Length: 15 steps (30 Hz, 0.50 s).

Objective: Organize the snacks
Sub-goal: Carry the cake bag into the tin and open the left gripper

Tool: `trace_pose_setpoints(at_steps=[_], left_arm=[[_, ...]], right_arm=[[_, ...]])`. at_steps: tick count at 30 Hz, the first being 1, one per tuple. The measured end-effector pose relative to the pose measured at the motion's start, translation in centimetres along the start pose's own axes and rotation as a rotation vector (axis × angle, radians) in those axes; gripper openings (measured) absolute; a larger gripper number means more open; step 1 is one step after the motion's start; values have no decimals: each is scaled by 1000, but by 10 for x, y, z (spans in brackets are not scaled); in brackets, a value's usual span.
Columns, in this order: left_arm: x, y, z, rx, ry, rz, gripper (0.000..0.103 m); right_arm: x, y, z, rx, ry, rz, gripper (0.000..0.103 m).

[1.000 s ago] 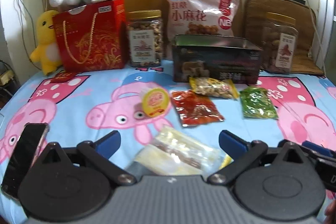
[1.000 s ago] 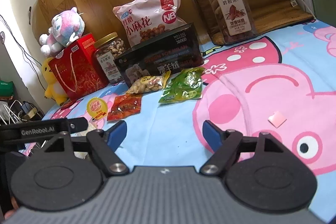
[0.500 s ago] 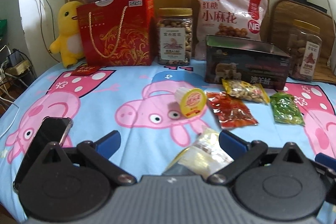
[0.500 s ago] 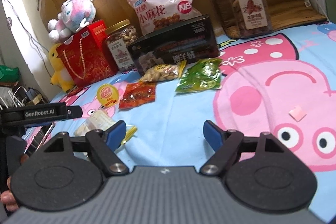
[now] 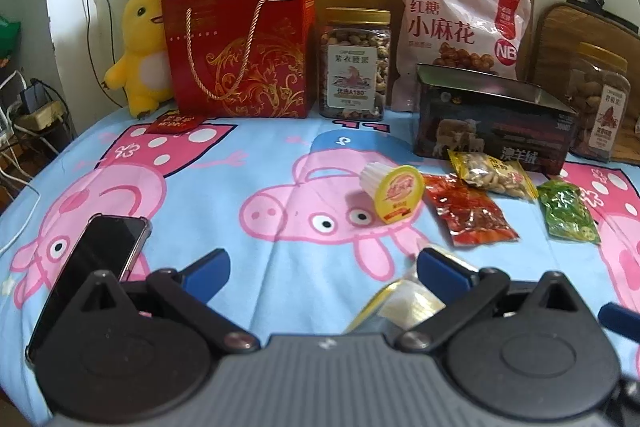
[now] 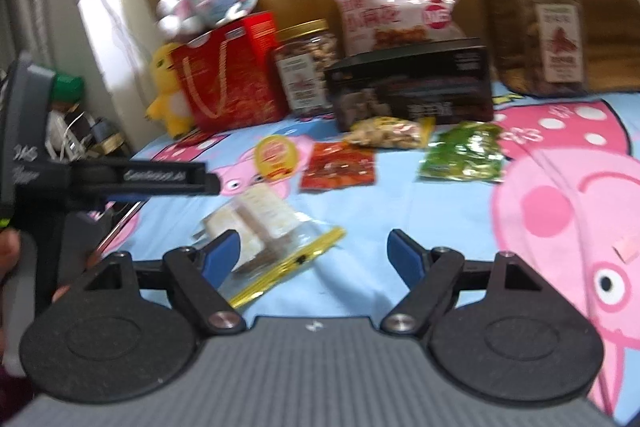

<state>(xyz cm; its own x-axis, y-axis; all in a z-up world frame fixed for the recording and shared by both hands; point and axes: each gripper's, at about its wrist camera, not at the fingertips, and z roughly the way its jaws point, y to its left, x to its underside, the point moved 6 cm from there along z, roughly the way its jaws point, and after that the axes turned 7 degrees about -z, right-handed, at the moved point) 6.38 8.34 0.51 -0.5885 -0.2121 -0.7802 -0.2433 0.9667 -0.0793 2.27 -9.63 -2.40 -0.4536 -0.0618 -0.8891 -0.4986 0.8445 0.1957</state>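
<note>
Small snacks lie on the Peppa Pig sheet in front of an open dark box (image 5: 494, 119): a yellow-lidded cup (image 5: 396, 191), a red packet (image 5: 468, 215), a nut packet (image 5: 492, 175) and a green packet (image 5: 566, 211). A clear yellow-edged packet of wafers (image 6: 264, 227) lies nearest; it also shows in the left wrist view (image 5: 404, 301), partly hidden by the right finger. My left gripper (image 5: 323, 267) is open and empty above the sheet. My right gripper (image 6: 314, 255) is open and empty, its left finger beside the wafer packet.
At the back stand a red gift bag (image 5: 240, 55) with a plush toy on top, a yellow plush (image 5: 144, 47), a nut jar (image 5: 354, 63), a pink snack bag (image 5: 460, 31) and a second jar (image 5: 598, 103). A phone (image 5: 92, 267) lies at the left.
Both grippers have swung left and pulled back. The wafer packet has slid from between the left gripper's fingers to under its right finger. The right view is blurred with motion.
</note>
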Motion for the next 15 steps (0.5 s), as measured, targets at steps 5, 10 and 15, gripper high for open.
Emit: trace_pose_setpoints(at_steps=[5, 10, 15], left_arm=[[-11, 27, -3, 57, -52, -62, 103], [-19, 34, -3, 194, -32, -81, 94], [-5, 13, 12, 330, 79, -35, 75]], right_arm=[[0, 13, 7, -38, 27, -39, 82], [1, 21, 15, -51, 50, -67, 82], [9, 32, 28, -53, 113, -133, 82]])
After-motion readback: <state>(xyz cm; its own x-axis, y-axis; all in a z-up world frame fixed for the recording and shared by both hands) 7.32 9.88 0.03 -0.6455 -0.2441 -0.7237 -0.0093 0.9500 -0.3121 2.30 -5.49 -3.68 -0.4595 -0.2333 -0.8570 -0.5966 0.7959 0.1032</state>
